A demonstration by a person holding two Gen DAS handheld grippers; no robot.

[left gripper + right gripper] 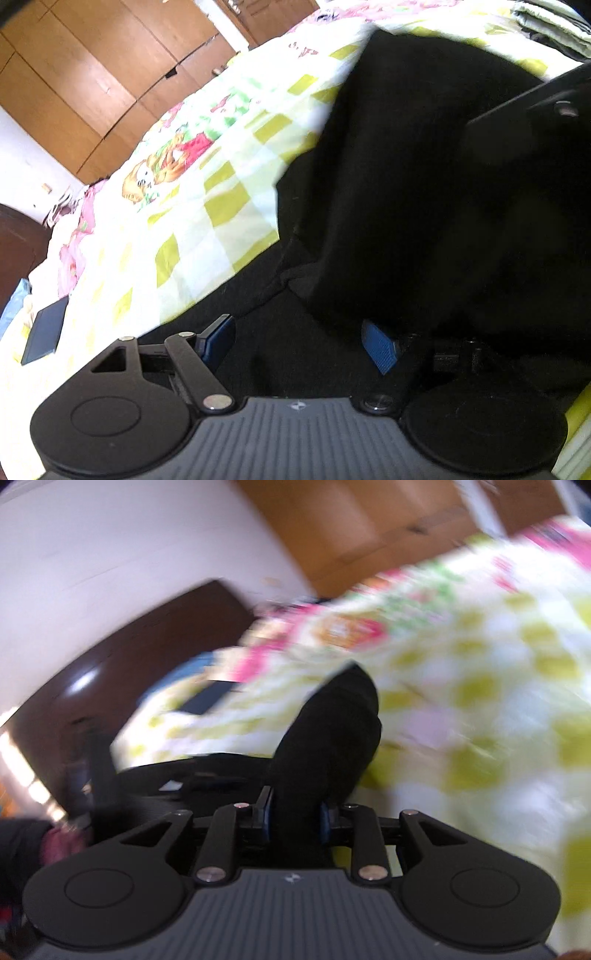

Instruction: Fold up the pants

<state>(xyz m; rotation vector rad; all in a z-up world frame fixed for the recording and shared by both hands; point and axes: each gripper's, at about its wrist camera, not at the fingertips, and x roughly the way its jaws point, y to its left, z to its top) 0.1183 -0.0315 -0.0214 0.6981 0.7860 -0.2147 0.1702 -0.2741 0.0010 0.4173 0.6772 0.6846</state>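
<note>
Left wrist view: left gripper (301,341) gapes wide, gripping nothing, over black pants (424,184) on the checked bedspread (221,206); closing late risks missing the hem. Right wrist view: right gripper (294,818) pinches a pants fold (332,738); blur suggests a fast swing, so slippage is possible.

Readable text: none in either view.
Claw housing, left wrist view: small pale emblem (297,405) on the grey ribbed plate; a mark only, no letters legible.
Claw housing, right wrist view: same kind of small pale emblem (291,878) on the ribbed plate; no letters legible.
Bed sheet (207,206): cartoon print (162,166) with figures; purple marks (304,50) near the far edge might be lettering, too blurred to read.
Dark flat object (44,334) on the sheet: no label visible.
Right wrist view overall: motion blur, nothing legible.
</note>
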